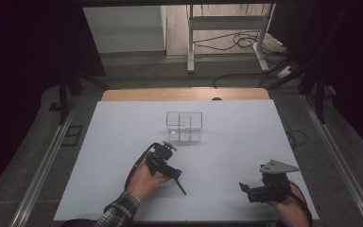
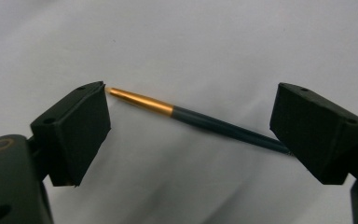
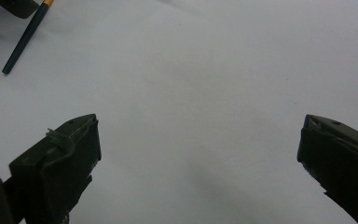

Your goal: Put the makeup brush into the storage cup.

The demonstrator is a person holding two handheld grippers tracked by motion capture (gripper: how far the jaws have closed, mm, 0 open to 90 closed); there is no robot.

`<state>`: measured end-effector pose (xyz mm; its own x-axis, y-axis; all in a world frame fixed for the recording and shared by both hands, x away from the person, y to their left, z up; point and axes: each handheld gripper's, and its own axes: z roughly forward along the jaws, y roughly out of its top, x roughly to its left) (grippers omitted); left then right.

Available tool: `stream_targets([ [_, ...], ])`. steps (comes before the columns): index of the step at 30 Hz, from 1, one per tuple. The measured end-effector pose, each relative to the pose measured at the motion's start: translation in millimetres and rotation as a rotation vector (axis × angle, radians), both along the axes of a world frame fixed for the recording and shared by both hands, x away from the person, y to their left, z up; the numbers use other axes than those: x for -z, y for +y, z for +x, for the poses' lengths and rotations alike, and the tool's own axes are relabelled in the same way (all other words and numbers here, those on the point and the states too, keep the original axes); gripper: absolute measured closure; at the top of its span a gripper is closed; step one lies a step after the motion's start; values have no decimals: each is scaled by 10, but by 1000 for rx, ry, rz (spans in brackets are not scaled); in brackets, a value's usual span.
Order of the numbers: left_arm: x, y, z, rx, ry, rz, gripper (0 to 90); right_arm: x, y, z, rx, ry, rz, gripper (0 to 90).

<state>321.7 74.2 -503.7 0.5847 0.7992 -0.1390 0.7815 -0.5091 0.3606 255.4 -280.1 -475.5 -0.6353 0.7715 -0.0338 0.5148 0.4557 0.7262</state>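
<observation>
— So, how wide is the left gripper (image 2: 193,126)?
— Its 2 black jaws stand well spread, astride a thin pen (image 2: 200,120) that lies on the white table (image 1: 123,142). Whether the gold tip touches one jaw I cannot tell; nothing is pinched.
— And the pen itself?
— Dark blue-green barrel, gold tapered end, lying flat near the table's middle front, just beside the left hand (image 1: 144,179).
— The right gripper (image 3: 198,154)?
— Spread wide too, holding nothing, bare table between its jaws, well apart from the pen.
— Anything else?
— 1 clear box (image 1: 184,126) with compartments sits farther back, beyond the left gripper.
</observation>
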Motion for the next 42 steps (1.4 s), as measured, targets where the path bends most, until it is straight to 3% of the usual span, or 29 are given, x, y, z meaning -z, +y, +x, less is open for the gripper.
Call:
stream_targets([
  [8, 92, -36, -52, -6, 26, -3, 183, 1, 2, -1, 0, 2, -1, 0],
  [13, 87, -46, -68, -8, 5, 34, 247, 2, 3, 0, 0, 2, -3, 0],
  [17, 69, -36, -66, 6, -13, 77, 387, 3, 3, 0, 0, 3, -3, 0],
  [29, 21, 66, 82, 26, 34, 88, 722, 10, 6, 2, 2, 5, -8, 0],
  [36, 22, 73, 203, 13, 29, 76, 676, 14, 6, 4, 1, 10, -10, 0],
  [42, 21, 8, 291, 48, 15, 94, 664, 15, 6, 5, 1, 12, -10, 0],
])
